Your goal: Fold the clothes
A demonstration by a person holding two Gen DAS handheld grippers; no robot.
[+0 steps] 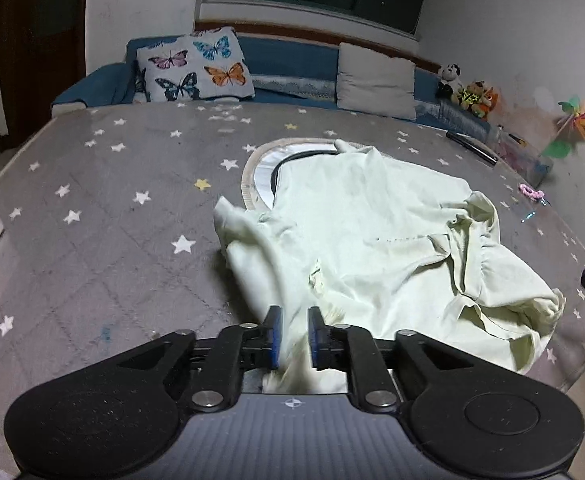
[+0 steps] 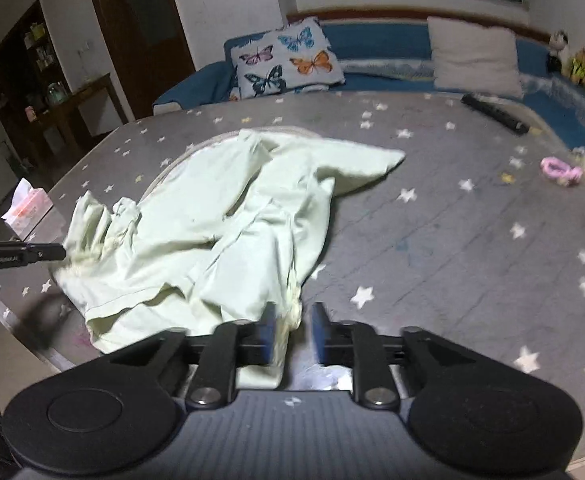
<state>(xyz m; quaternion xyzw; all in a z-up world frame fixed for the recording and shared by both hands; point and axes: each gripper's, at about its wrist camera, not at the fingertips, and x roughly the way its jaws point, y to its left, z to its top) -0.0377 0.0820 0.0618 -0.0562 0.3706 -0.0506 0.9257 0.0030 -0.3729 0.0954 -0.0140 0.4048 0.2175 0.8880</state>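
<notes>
A pale green garment (image 1: 372,232) lies crumpled on the grey star-print table (image 1: 112,220), partly over a round wood-rimmed disc (image 1: 260,168). My left gripper (image 1: 294,320) hovers at the garment's near left edge. Its jaws stand apart, and a blurred fold of cloth hangs loose between the blue pads without being pinched. In the right wrist view the same garment (image 2: 212,220) spreads to the left. My right gripper (image 2: 295,320) is at its near right corner with jaws apart, and a frayed bit of cloth lies beside the left pad. The left gripper's tip (image 2: 52,252) shows at the garment's left edge.
A pink tissue box (image 2: 28,208) sits at the table's left edge. A pink hair tie (image 2: 558,170) and a black bar-shaped object (image 2: 492,114) lie at the far right. Behind the table is a blue sofa with a butterfly pillow (image 1: 196,66) and plush toys (image 1: 472,94).
</notes>
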